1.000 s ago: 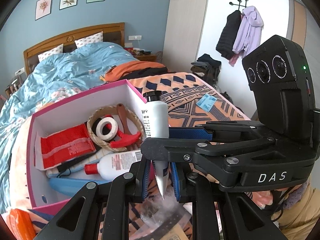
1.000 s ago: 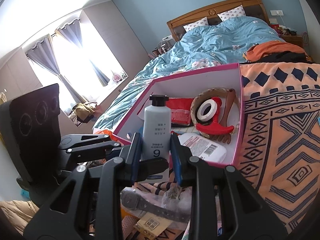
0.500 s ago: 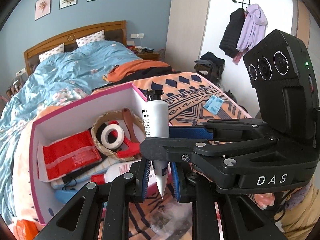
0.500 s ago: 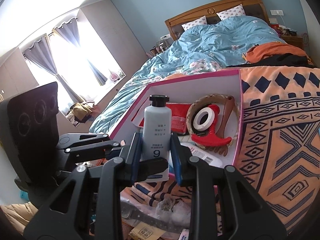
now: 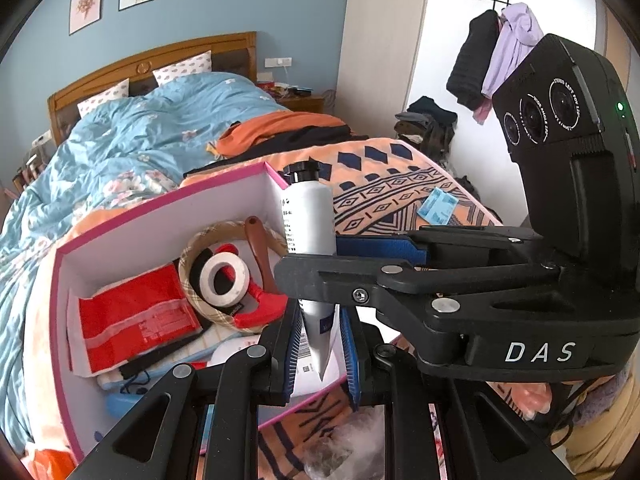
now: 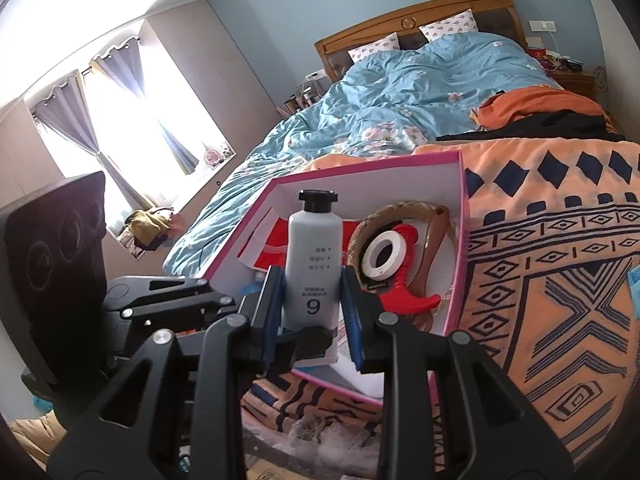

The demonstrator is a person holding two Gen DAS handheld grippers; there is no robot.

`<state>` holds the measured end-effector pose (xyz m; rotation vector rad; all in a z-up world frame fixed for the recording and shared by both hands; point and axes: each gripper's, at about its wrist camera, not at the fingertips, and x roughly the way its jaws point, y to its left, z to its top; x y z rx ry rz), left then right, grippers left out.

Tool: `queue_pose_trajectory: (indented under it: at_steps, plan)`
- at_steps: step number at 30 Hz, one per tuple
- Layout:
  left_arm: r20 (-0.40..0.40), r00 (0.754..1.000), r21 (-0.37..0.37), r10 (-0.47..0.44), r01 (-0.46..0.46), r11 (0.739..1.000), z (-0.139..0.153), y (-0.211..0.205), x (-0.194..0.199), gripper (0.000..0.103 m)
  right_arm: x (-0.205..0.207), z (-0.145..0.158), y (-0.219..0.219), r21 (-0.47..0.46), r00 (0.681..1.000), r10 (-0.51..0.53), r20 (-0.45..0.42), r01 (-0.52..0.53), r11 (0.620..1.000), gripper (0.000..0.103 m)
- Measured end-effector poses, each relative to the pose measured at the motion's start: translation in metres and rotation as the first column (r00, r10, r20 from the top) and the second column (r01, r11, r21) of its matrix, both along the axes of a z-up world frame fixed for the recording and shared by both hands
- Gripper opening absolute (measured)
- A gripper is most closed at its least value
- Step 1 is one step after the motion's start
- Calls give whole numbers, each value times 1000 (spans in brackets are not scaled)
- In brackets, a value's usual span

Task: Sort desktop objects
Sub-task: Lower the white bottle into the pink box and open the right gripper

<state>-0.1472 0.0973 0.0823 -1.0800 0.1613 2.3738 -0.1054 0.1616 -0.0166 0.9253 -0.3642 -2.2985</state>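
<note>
Both tongs are on the 1 white tube [image 6: 314,264] at once. The right tongs [image 6: 313,300] are closed on its lower body, blue pads flat against either side, holding it upright with the black cap on top. The left tongs [image 5: 320,354] sit around the flat crimped tail lower down; from the left wrist view I can see a little gap on each side, so I cannot tell whether they truly grip it or only bracket it.

My read is that this is the carry-and-drop step: the tube hangs over the near edge of the pink box [image 6: 462,240], not yet inside it. The next move seems to call for 1 pair of tongs to let go first, then for the tube to travel forward over the rim and be lowered or laid flat where there is room, since the floor of the box is already crowded.

The tube itself is matte white, slightly squeezed toward the tail, with small grey print and a large "6" near the bottom. Inside the box lie a roll of white tape [image 5: 224,284] on a red dispenser, a woven ring [image 6: 400,216] around them, a brown wooden handle [image 5: 258,248] and a red packet [image 5: 136,320]. A patterned orange blanket [image 6: 560,280] lies under the box, and a blue quilted bed [image 6: 400,92] sits beyond.
</note>
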Motion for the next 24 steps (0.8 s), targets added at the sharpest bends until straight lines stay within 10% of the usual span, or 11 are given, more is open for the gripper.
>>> queue_pose_trajectory:
  at_steps: [24]
  plan:
    - [45,998,-24,35,-34,999,-17,4,-33,18,-36,-13,-4,88,999,-16,52,12,996,31]
